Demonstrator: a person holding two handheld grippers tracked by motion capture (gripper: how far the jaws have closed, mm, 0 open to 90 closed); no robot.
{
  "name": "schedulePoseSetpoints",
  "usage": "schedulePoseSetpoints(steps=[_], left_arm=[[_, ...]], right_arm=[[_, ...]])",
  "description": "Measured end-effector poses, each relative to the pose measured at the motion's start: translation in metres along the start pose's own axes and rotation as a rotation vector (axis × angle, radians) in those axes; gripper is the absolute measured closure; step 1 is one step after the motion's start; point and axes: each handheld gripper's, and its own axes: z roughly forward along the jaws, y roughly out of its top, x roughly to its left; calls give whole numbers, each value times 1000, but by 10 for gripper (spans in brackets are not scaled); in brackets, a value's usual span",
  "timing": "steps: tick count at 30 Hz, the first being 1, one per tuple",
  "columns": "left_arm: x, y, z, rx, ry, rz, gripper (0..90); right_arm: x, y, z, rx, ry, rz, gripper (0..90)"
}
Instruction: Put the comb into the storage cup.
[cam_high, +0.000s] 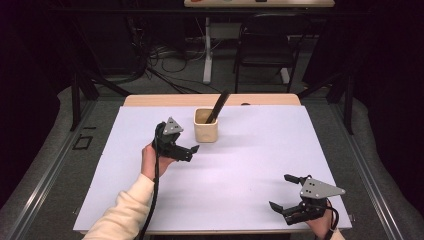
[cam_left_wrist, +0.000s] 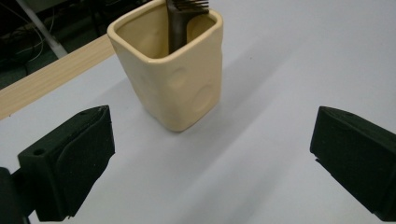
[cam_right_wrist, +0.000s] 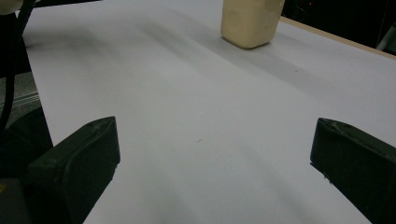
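left gripper (cam_high: 191, 151) gapes just beside the cream cup (cam_high: 206, 125) holding a comb (cam_high: 218, 106) near the worktop's far edge; right gripper (cam_high: 284, 191) gapes near the near right corner.

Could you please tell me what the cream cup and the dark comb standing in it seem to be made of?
The cup looks like glazed ceramic: thick rounded rim, soft sheen, shallow moulded dimples. The comb appears to be matte dark plastic, judging by its even colour and thin moulded teeth, though wood cannot be ruled out.
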Motion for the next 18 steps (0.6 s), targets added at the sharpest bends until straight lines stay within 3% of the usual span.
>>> schedulePoseSetpoints(steps=[18], left_arm=[[-18,-23,-24,-26,15,3,0]], right_arm=[[0,0,0,4,-5,0,7]])
